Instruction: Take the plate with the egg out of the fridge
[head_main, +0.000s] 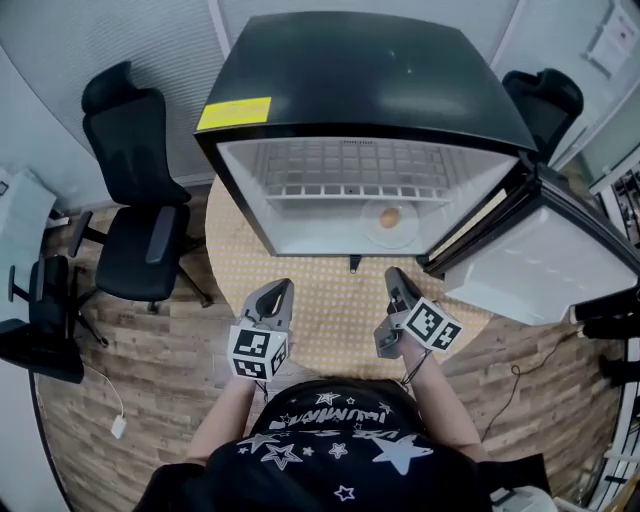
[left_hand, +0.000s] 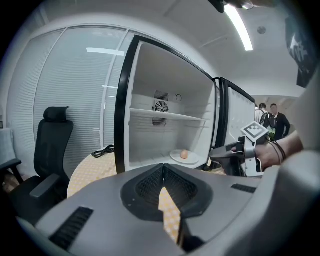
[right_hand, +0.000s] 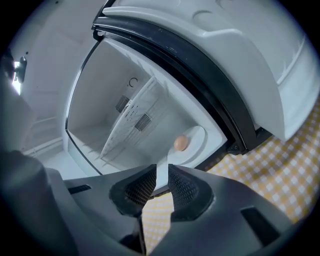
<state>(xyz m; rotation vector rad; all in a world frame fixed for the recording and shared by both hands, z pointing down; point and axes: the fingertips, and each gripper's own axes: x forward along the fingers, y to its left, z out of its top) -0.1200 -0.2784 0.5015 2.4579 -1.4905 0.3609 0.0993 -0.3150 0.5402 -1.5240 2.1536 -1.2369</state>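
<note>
Reaching in is the step at hand, I reckon, nothing grabbed yet. Black mini fridge sits on the round desk with the yellow checked cloth, its door swung wide out at 3 o'clock. The small white round plate with the brown egg on it lies on the fridge floor, under the white wire shelf, toward the 4 o'clock corner of the opening, on the hinge side. Both tools hover over the desk just outside the opening, well apart from the plate. Left tool has its pads pressed together, empty, at about 7 o'clock from the plate. Right tool, at 6 o'clock from it, shows just a thin slit between the pads, nothing in there, and it's aimed pretty much at the plate. Next move, my guess: spread the right tool wider, slide in low, pinch the near rim, and keep the plate level coming out, or that egg rolls off.
</note>
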